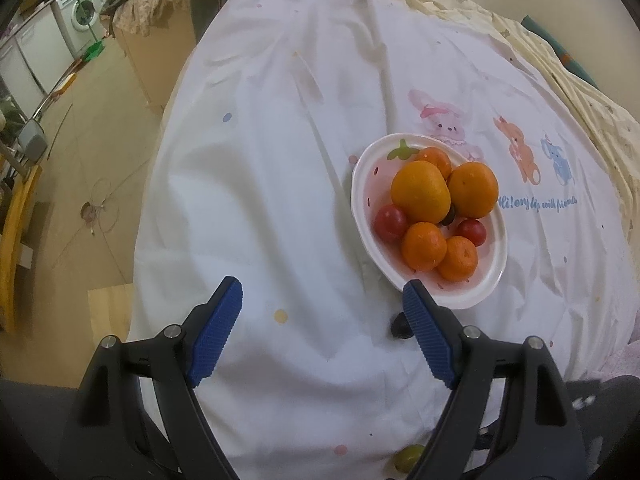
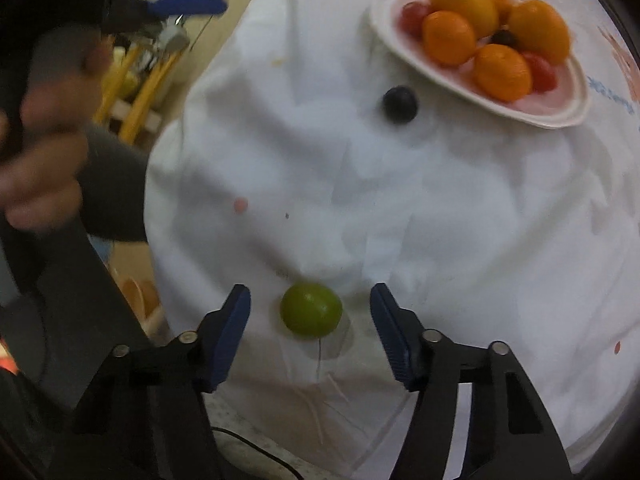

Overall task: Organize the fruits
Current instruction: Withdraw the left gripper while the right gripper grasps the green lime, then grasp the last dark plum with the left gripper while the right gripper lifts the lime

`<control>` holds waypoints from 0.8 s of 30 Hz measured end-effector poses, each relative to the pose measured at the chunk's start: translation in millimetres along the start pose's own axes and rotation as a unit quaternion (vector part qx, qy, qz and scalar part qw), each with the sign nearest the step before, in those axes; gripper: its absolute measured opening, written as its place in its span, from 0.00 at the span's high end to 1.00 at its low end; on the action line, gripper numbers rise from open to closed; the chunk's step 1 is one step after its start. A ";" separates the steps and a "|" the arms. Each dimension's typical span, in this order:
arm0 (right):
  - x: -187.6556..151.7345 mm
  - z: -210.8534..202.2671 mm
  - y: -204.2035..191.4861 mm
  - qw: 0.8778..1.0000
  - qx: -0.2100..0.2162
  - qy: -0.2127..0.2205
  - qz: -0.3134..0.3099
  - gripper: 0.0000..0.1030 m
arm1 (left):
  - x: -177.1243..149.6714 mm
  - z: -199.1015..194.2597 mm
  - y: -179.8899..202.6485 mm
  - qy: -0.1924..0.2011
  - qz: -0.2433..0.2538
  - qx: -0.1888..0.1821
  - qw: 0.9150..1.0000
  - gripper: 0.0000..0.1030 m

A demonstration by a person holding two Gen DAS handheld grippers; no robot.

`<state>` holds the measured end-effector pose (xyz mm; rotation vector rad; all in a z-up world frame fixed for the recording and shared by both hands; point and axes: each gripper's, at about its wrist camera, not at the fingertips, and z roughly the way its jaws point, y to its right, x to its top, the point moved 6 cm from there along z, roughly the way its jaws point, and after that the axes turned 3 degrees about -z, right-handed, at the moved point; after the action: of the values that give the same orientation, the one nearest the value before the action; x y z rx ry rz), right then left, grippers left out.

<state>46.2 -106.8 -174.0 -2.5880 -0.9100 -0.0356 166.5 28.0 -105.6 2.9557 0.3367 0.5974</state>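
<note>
A white plate point(image 1: 460, 300) point(image 2: 560, 120) on the white cloth holds several oranges point(image 1: 420, 190) and small red tomatoes point(image 1: 390, 222). A dark round fruit point(image 1: 400, 326) point(image 2: 400, 104) lies on the cloth just beside the plate's near rim. A green round fruit point(image 2: 311, 316) point(image 1: 408, 456) rests near the table's front edge. My right gripper point(image 2: 311, 288) straddles it, with a gap showing on each side of the fruit. My left gripper point(image 1: 322, 284) stands open over bare cloth with nothing between its fingers, and its right finger is close to the plate and the dark fruit.
The cloth-covered table point(image 1: 260, 200) drops off to the floor point(image 1: 100, 160) on the left. A washing machine point(image 1: 82, 8) and a yellow wooden frame point(image 1: 16, 220) stand beyond. A person's hand point(image 2: 40, 140) and the left gripper's blue pad point(image 2: 188, 5) show in the right wrist view.
</note>
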 end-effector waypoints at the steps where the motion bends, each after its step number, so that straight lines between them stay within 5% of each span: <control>1: -1.3 2.8 -2.0 1.000 -0.001 -0.005 -0.005 0.47 | -0.2 -0.2 0.2 -0.001 0.000 0.000 1.000 0.23; 6: -8.3 9.8 -13.3 0.998 -0.027 -0.013 -0.047 0.56 | -0.9 0.6 -0.5 -0.004 -0.002 0.000 1.000 0.23; 8: -8.8 10.1 -12.4 0.998 -0.040 -0.011 -0.049 0.69 | -1.6 1.7 -0.7 -0.006 -0.003 0.000 1.000 0.23; 15: 0.0 3.4 -6.7 0.999 -0.021 0.003 -0.036 0.70 | -2.5 3.7 -3.5 -0.008 -0.004 0.006 1.000 0.23; 20: 12.2 -34.3 22.6 0.996 -0.002 0.078 0.043 0.70 | -2.7 6.8 -11.6 -0.015 -0.017 0.006 1.000 0.23; 24: 19.5 -73.3 74.9 0.973 -0.014 0.165 0.160 0.70 | -5.2 12.0 -11.7 -0.023 -0.018 0.006 1.000 0.23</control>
<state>114.6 -175.8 -130.3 -2.6133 -0.3710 -0.3783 164.3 37.4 -120.2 2.9631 0.3902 0.5234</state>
